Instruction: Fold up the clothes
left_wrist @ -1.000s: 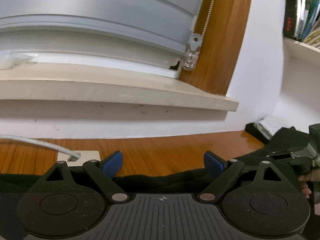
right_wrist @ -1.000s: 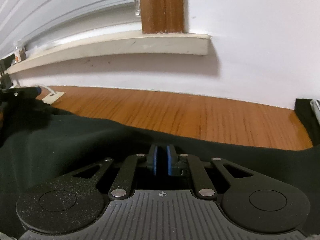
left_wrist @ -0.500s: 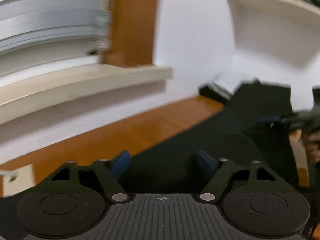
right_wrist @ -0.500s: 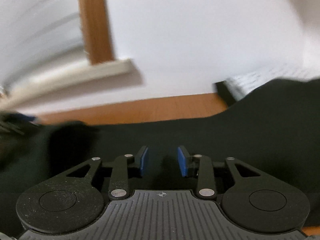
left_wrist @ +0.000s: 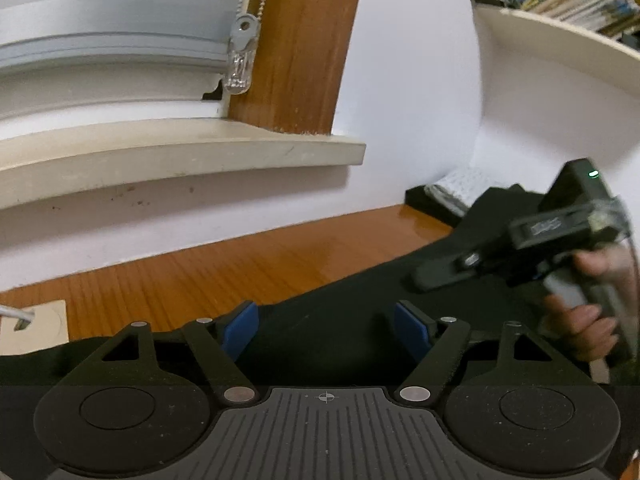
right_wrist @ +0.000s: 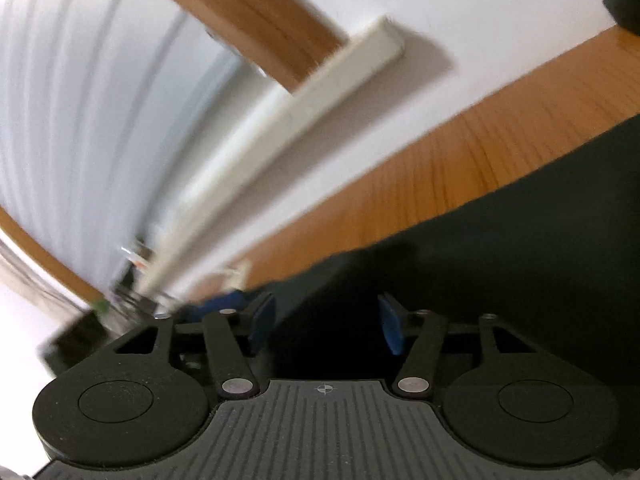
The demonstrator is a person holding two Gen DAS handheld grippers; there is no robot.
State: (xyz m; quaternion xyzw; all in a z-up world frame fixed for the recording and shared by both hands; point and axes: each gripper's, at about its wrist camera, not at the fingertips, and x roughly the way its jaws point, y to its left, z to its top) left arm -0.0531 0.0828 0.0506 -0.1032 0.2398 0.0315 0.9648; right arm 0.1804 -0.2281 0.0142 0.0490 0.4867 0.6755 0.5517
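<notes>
Both jaws are opening over the black garment (left_wrist: 360,312), which lies spread on the wooden surface (left_wrist: 240,264) under the window sill (left_wrist: 180,156), its far edge running diagonally toward the right corner. The left hand-held gripper (left_wrist: 326,328) has its blue pads apart, the dark cloth below and between them but neither pad pressing on it. The right hand-held gripper (right_wrist: 326,324) is the same story in its own view: pads apart, black fabric in the gap, nothing clamped. That view is tilted and smeared, so exactly where the pads sit against the cloth is hard to call. From the left view, the right hand-held gripper shows at the edge of frame with a hand (left_wrist: 588,304) wrapped round its grip, hovering over the garment's right part. Now the risks, as I judge them: with neither tool holding, any fold just laid can spring open or slide on that glossy wood. A rushed regrasp could pinch 2 layers instead of 1, or catch only a wrinkle, dragging the whole piece askew. The 2 tools sit close together, so a careless reach could knock them into each other. Also, a white cable (left_wrist: 16,314) lies at the left, just beside the cloth edge, ready to snag.
</notes>
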